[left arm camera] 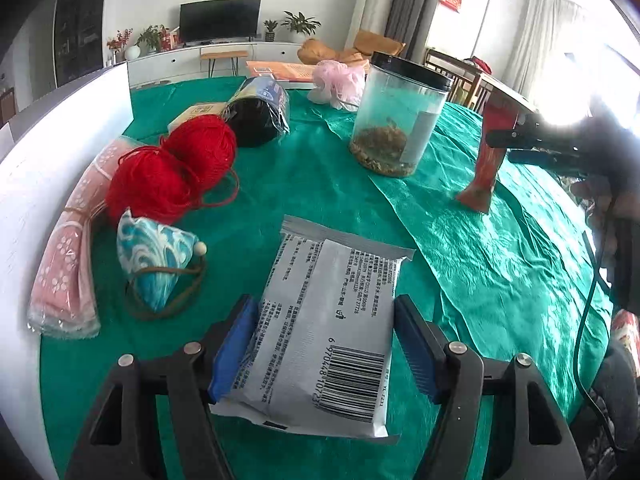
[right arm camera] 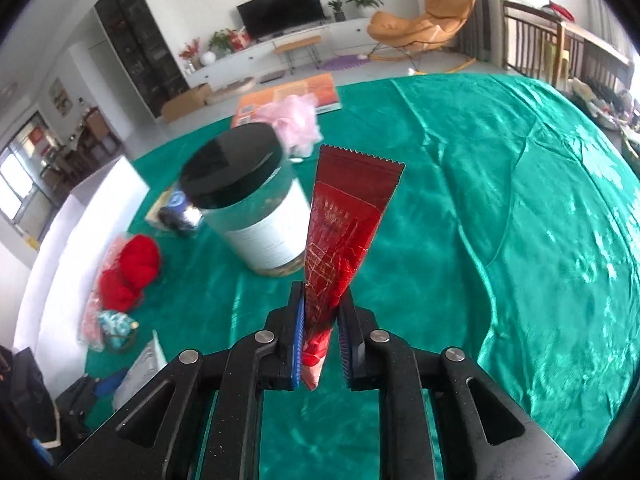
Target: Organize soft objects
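1. Nearest the left camera, a grey packet [left arm camera: 320,332] is seen between the two fingers of the left claw [left arm camera: 324,344]; the pads are set against its long sides, so the claw is judged to be clamped on it, with the barcode end nearest the claw's base and the sealed end pointing forward.
2. Nearest the right camera, a red packet [right arm camera: 340,248] is pinched at its narrow end by the right claw [right arm camera: 320,332], whose fingers are drawn almost together on it; the saw-toothed end is carried out ahead of the claw, above the green cloth [right arm camera: 500,240].
3. The task is judged to be partway through: ahead and to the left of the left claw, a row is already formed by a pink towel pack [left arm camera: 68,264], a blue pouch [left arm camera: 154,260] and red yarn [left arm camera: 176,168].
4. Still apart from that row are the two packets being held and a pink puff [left arm camera: 340,80], far ahead of the left claw.
5. A clear jar [left arm camera: 394,116] with a black lid stands ahead and to the right of the left claw, just left of the red packet in the right view.
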Motion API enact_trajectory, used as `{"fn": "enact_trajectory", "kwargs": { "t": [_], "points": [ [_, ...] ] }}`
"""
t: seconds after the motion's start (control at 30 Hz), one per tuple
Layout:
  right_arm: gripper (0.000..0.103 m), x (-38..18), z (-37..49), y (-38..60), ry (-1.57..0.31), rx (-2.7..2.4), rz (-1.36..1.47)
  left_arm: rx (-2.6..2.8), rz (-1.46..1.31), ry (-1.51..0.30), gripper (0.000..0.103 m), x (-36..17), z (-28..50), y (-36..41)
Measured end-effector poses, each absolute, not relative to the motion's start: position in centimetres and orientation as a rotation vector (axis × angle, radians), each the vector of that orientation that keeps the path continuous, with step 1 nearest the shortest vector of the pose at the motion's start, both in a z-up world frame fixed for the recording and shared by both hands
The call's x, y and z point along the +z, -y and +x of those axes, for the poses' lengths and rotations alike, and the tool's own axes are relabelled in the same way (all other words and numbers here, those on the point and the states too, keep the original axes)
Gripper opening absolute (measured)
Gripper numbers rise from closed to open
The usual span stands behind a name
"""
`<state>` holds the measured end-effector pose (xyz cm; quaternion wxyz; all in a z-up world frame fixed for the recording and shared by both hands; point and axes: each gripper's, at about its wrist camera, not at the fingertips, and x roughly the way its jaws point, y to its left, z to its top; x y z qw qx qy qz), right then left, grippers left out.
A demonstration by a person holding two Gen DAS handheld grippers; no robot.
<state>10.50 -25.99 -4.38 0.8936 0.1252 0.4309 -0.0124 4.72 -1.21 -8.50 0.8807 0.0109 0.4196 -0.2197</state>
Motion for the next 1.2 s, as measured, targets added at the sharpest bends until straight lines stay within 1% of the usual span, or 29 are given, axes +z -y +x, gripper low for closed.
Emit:
{"fn": "enact_trajectory", "kwargs": {
  "t": [0.03,0.07,0.1,0.17,0.2,0.23,0.27,0.37,0.5,0.6,0.77,0.87,1.03,1.13,1.17,1.2],
  "points": [
    [0.078,-4.8,10.6,26.6,-0.89,-0.063,0.27,-0.452,0.028,-0.877,0.073,-8.6,5.1,1.5],
    [0.084,-5.2,10.3,27.3,-0.89,-0.093,0.294,-0.446,0.037,-0.882,0.075,-8.8,5.5,1.7],
    [0.084,-5.7,9.8,27.7,-0.879,-0.117,0.337,-0.44,0.044,-0.899,0.083,-9.1,5.8,1.8],
    [0.083,-6.7,8.2,27.8,-0.853,-0.135,0.394,-0.445,0.046,-0.908,0.09,-9.4,5.9,1.9],
    [0.083,-7.3,6.9,27.7,-0.832,-0.162,0.404,-0.444,0.053,-0.918,0.097,-9.5,5.9,2.1],
    [0.083,-7.8,5.9,27.6,-0.812,-0.181,0.402,-0.448,0.067,-0.925,0.102,-9.6,6.0,2.4],
    [0.083,-8.0,4.6,27.7,-0.792,-0.198,0.395,-0.449,0.087,-0.931,0.103,-9.8,5.9,2.8],
    [0.083,-9.0,2.5,27.5,-0.786,-0.235,0.36,-0.39,0.219,-0.94,0.103,-10.5,5.5,4.6],
    [0.083,-10.3,3.4,27.8,-0.867,-0.23,0.393,-0.406,0.213,-0.939,0.103,-10.6,5.6,4.6],
    [0.083,-10.5,3.6,27.8,-0.86,-0.237,0.366,-0.405,0.214,-0.939,0.103,-10.6,5.6,4.6],
    [0.086,-11.9,3.6,25.3,-0.917,-0.289,0.163,-0.402,0.215,-0.939,0.103,-10.7,5.6,4.6],
    [0.089,-11.9,3.3,25.8,-0.91,-0.265,0.186,-0.396,0.214,-0.939,0.103,-10.6,5.7,4.7],
    [0.089,-11.9,3.1,25.6,-0.917,-0.268,0.163,-0.386,0.211,-0.939,0.103,-10.6,5.6,4.8],
    [0.089,-11.5,2.9,26.2,-0.915,-0.224,0.216,-0.384,0.21,-0.939,0.103,-10.6,5.5,4.8],
    [0.089,-11.0,2.5,27.5,-0.883,-0.152,0.333,-0.383,0.208,-0.938,0.103,-10.6,5.6,4.8],
    [0.089,-10.4,1.6,29.3,-0.809,-0.05,0.493,-0.382,0.207,-0.939,0.103,-10.5,5.6,4.8]
  ]
}}
